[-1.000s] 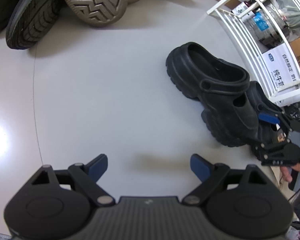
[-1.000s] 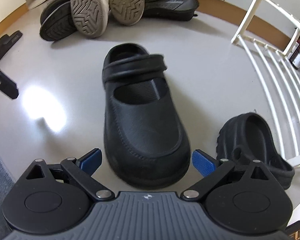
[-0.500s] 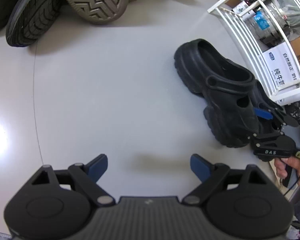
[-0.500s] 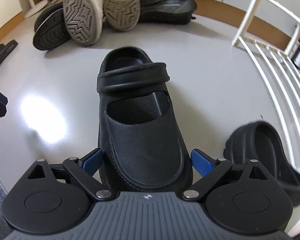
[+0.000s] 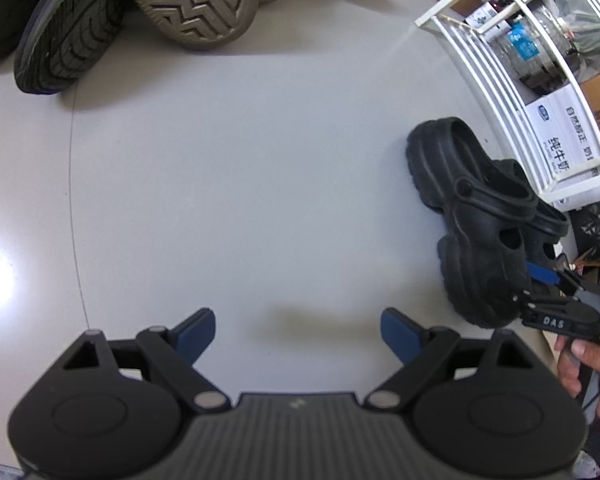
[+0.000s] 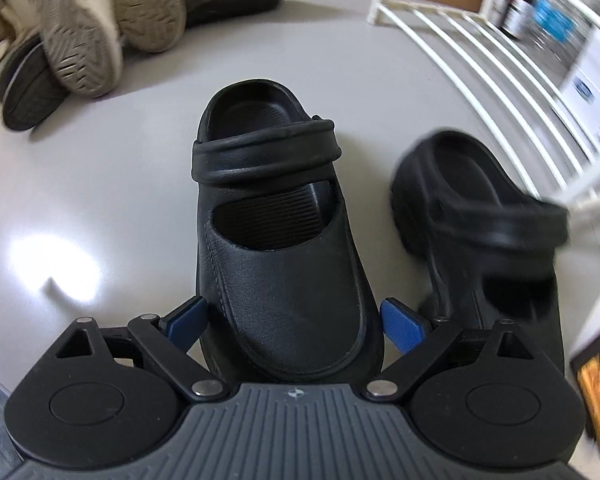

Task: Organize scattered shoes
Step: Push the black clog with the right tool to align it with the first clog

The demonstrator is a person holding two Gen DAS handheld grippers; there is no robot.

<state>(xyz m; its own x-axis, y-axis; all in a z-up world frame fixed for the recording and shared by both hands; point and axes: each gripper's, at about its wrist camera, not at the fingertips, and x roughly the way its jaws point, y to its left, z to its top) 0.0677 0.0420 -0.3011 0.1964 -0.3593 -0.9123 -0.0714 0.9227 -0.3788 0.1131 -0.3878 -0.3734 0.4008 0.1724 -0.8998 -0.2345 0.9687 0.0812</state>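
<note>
A black clog (image 6: 284, 248) lies on the grey floor with its toe between my right gripper's (image 6: 296, 320) blue pads, which sit against both sides of it. A second black clog (image 6: 480, 216) lies just right of it, blurred. In the left wrist view the held clog (image 5: 476, 240) hides most of the second clog (image 5: 546, 220), and my right gripper (image 5: 540, 280) grips its toe. My left gripper (image 5: 298, 332) is open and empty over bare floor, well left of the clogs.
A pile of shoes, beige soles (image 5: 196, 0) and black soles (image 5: 60, 32), lies at the far side. A white wire rack (image 5: 500, 64) with bottles and boxes stands at the right, close to the clogs. A bright glare spot (image 6: 56, 260) marks the floor.
My right gripper has moved forward around the clog's toe and carried it right, beside the second clog. My left gripper has barely moved.
</note>
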